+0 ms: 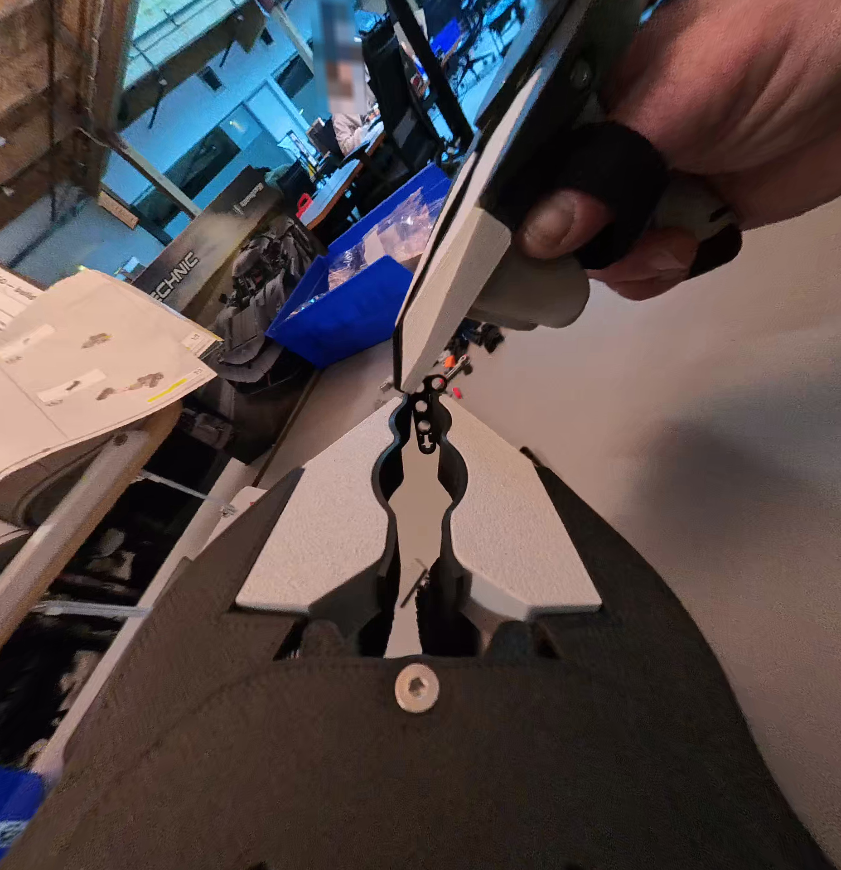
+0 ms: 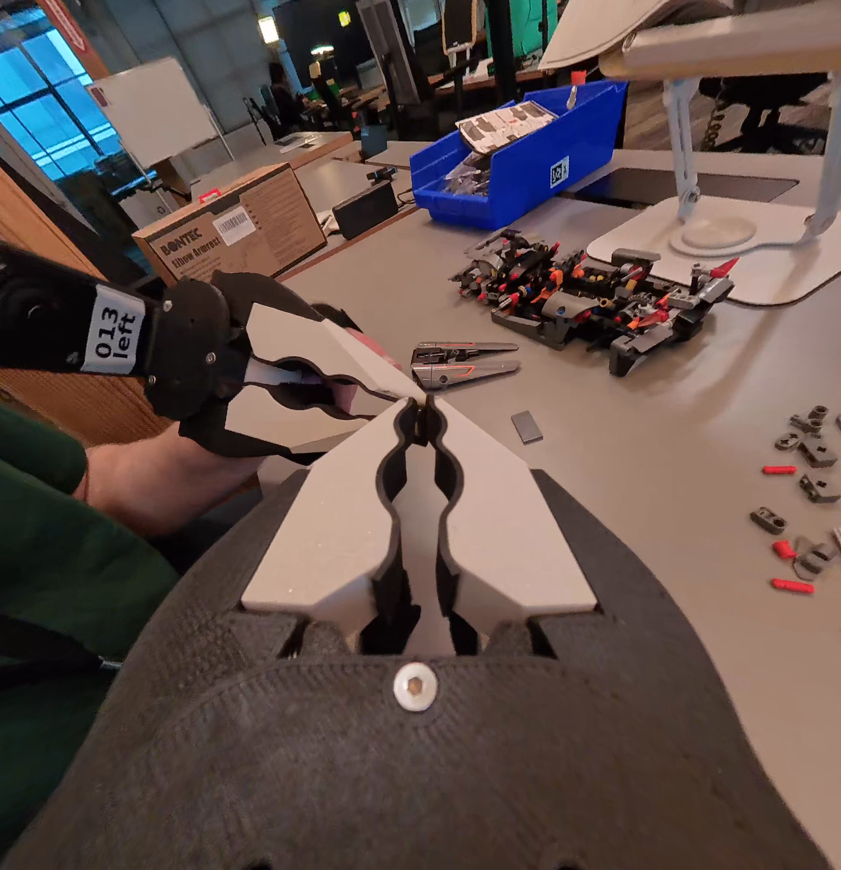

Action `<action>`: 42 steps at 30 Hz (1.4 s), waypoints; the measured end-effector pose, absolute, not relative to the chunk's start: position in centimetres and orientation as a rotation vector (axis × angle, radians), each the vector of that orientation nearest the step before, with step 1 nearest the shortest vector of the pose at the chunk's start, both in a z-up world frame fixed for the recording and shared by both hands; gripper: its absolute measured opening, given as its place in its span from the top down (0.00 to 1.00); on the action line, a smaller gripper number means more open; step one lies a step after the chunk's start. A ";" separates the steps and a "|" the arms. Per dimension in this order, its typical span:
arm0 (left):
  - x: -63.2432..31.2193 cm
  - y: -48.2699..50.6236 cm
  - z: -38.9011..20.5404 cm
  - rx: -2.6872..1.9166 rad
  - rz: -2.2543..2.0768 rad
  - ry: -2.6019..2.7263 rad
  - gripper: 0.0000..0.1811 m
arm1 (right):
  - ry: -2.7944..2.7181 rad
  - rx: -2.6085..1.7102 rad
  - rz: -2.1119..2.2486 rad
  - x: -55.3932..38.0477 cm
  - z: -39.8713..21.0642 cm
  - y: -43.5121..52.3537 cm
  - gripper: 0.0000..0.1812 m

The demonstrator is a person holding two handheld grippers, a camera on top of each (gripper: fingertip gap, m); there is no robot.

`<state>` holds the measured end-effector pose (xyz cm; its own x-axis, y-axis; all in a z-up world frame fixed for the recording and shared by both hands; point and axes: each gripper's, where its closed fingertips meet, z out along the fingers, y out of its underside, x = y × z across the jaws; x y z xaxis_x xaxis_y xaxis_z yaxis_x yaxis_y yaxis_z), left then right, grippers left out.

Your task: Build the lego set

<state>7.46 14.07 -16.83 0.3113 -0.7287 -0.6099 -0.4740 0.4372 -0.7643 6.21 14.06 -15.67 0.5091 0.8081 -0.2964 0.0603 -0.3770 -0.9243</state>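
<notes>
A thin black lego beam [image 1: 423,428] with a row of holes is held in the air above the grey table [image 2: 597,471]. My left gripper [image 1: 421,409] is shut on its lower part. My right gripper [image 1: 408,382] comes in from the upper right and pinches the beam's top end. In the right wrist view my right gripper [image 2: 422,412] is shut on the dark beam [image 2: 421,426], seen edge-on. The left gripper [image 2: 421,398] meets it tip to tip from the left. The half-built lego car [image 2: 593,301] lies on the table beyond.
A grey wing sub-assembly [image 2: 461,365] and a small flat tile [image 2: 527,426] lie near the grippers. Loose grey and red pieces [image 2: 809,471] lie at the right. A blue bin [image 2: 517,188], a white stand [image 2: 691,226] with the instruction booklet [image 1: 94,358], and a cardboard box [image 2: 230,235] stand behind. The grippers are tip to tip, or close to it. Left tips and right tips are each some 15 cm from the small flat tile [image 2: 527,426].
</notes>
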 end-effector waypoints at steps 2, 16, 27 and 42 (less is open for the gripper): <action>7.5 14.1 -17.0 -1.197 -0.225 1.332 0.97 | -0.737 -1.790 0.990 6.1 -15.8 14.0 1.00; 7.7 14.3 -16.6 -1.122 -0.123 1.330 0.97 | -0.678 -1.825 1.108 6.6 -16.3 14.1 0.97; 7.7 14.1 -16.2 -1.133 -0.318 1.298 0.97 | -0.427 -1.689 1.567 7.6 -15.2 14.0 0.97; 7.8 14.2 -18.5 -1.241 -0.240 1.547 0.97 | -1.338 -1.703 0.170 7.7 -17.5 13.9 0.93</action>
